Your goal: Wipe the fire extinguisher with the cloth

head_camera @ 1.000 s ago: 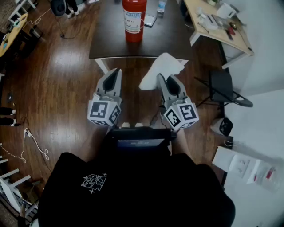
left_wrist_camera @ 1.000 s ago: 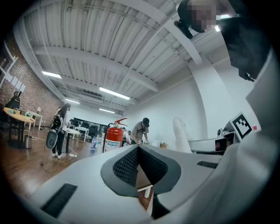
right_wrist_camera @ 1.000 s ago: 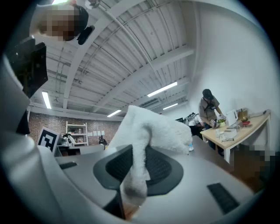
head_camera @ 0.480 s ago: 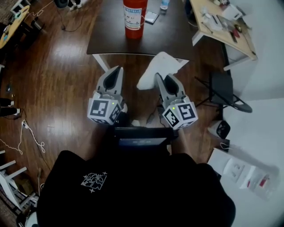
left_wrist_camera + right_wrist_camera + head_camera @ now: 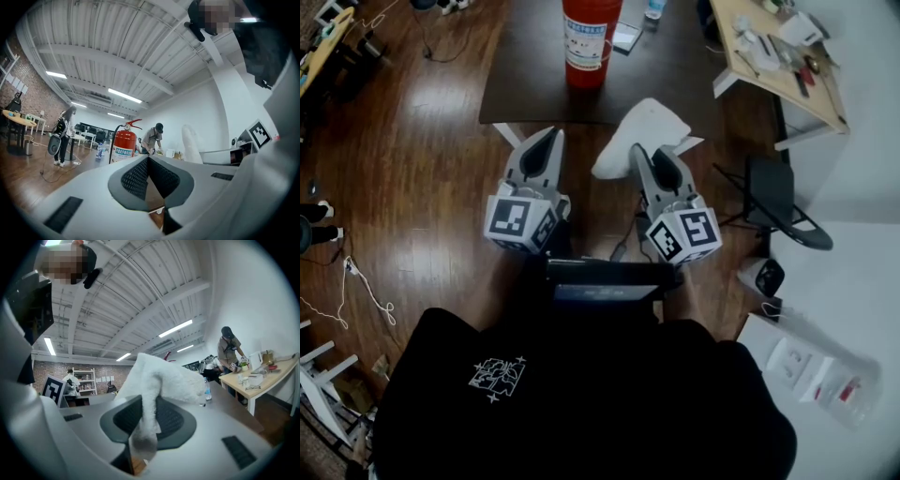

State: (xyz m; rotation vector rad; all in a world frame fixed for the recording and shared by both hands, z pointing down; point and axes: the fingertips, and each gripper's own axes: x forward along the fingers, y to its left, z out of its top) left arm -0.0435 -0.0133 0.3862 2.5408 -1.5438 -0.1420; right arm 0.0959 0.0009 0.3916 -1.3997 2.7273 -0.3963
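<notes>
- Left gripper [image 5: 551, 137] and right gripper [image 5: 638, 150] have edged up-frame toward the table [image 5: 525, 84]; the cloth [image 5: 649, 129] now overlaps its near edge.
- Right jaws pinch the white cloth; left jaws are together with nothing between them.
- Wiping not started: the cloth is apart from the fire extinguisher [image 5: 590, 42].
- Extinguisher: red, upright, white label, top centre of frame on the dark table.

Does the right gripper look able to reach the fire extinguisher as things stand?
Probably yes, with a forward move: the right gripper, shut on the cloth, is short of the table, and nothing stands before the fire extinguisher.
</notes>
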